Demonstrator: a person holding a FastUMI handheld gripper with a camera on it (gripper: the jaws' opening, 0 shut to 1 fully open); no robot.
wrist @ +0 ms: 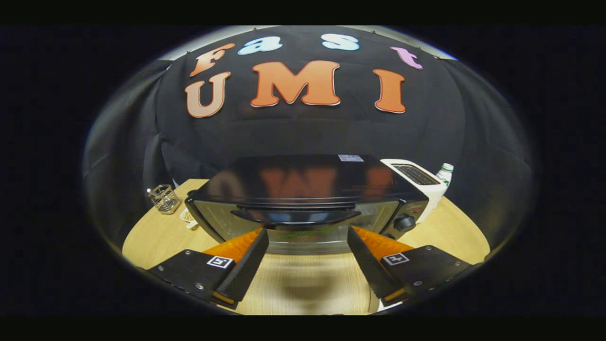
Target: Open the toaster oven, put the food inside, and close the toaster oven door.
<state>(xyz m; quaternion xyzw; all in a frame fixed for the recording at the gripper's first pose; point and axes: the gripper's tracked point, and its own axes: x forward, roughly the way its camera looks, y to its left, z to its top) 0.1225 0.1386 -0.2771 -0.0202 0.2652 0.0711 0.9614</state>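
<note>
Wooden table (303, 284), splayed gripper (307, 244) before toaster oven (303, 199)

The toaster oven (307, 199) hides the lower body of the white pop-up toaster (419, 182) behind it. A bottle (445, 173) beyond shows its top alone. Contents behind the oven door (303, 227) are too blurred to identify.

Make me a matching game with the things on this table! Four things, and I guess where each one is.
Things:
1. toaster oven
2. white toaster
3. wire basket
4. bottle

Places:
A. behind the white toaster
B. just ahead of the open fingers of the gripper, door shut
C. on the table, left of the toaster oven
D. right beside the toaster oven

Pairs: 1-B, 2-D, 3-C, 4-A
</note>
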